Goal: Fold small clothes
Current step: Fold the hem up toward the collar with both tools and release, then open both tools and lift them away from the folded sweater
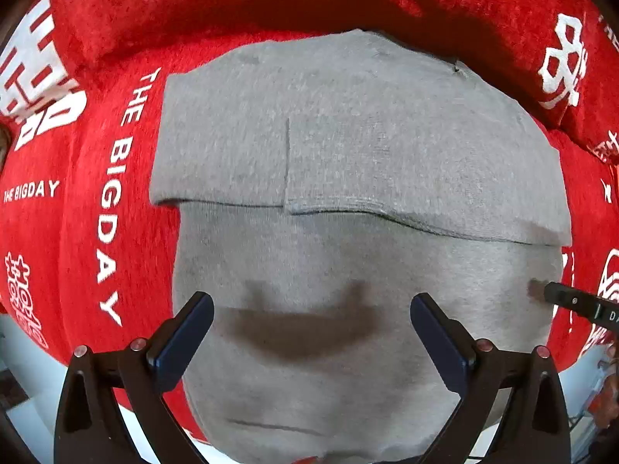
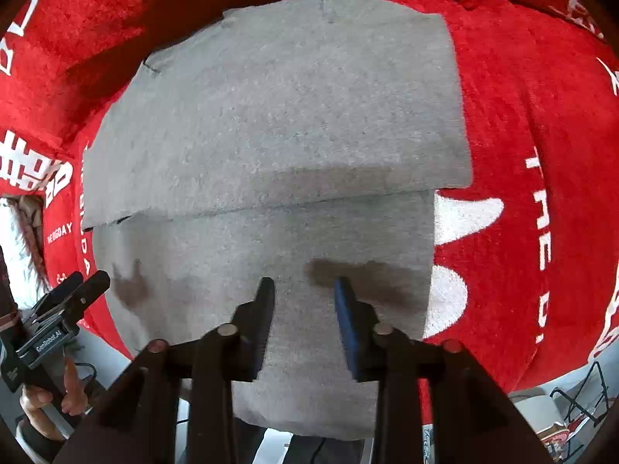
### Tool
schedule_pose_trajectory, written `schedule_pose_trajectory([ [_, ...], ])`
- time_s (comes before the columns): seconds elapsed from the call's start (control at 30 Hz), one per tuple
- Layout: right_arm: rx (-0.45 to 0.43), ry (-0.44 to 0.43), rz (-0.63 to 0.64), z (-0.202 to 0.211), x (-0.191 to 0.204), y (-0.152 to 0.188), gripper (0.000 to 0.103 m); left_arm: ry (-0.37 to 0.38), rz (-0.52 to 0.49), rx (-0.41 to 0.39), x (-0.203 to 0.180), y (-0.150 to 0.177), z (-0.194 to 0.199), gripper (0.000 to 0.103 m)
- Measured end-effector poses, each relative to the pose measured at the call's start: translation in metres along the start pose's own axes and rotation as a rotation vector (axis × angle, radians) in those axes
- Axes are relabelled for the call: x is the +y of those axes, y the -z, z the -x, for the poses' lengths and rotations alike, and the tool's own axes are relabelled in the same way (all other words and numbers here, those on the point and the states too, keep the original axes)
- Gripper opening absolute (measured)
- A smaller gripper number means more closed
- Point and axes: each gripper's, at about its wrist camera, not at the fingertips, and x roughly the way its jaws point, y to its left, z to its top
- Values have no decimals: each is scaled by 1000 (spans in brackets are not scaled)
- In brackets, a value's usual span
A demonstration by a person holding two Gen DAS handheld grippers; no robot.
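Note:
A grey garment [image 1: 348,178] lies on a red plush blanket [image 1: 77,232] with white lettering. Its far part is folded over toward me, making a thick edge across the middle. The near part hangs over the blanket's front edge. My left gripper [image 1: 311,309] is wide open and empty above the near part. My right gripper [image 2: 303,290] is open with a narrower gap and empty, above the same garment [image 2: 271,116]. One finger of the right gripper shows at the right edge of the left wrist view [image 1: 572,301]. The left gripper shows at the left of the right wrist view [image 2: 77,290].
The red blanket [image 2: 541,154] covers a sofa seat with a raised backrest behind the garment. A hand [image 2: 58,398] holds the left gripper's handle. Floor, a dark wire rack [image 2: 580,398] and clutter lie below the front edge.

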Motion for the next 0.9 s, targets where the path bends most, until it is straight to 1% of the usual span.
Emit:
schedule_pose_trajectory([
  [0.03,3,-4,4,-1,1,0,37,-8,4,-1,0,0,1,102],
  [0.1,11,-13,20,-1,3,-1,43,-25,15,1,-2,3,3,102],
  [0.17,8,-18,49,-1,6,-1,72,-29,31,7,-5,8,3,102],
  [0.2,1,-24,63,0,7,-1,79,-30,45,11,-5,10,4,102],
  [0.23,-8,-37,75,2,8,-1,82,-32,52,13,-5,15,4,102],
  [0.33,-44,-63,95,4,9,0,83,-42,76,14,-13,28,6,102],
  [0.37,-52,-69,101,5,9,0,88,-47,77,15,-14,31,6,102],
  [0.47,-51,-93,104,6,8,3,89,-61,68,23,-12,34,1,102],
  [0.63,-45,-131,74,7,2,12,89,-83,56,19,-15,48,5,102],
  [0.77,-54,-153,57,7,-4,25,89,-35,54,39,-11,60,3,102],
  [0.9,-78,-136,30,6,-14,45,89,1,21,17,-5,80,3,102],
])
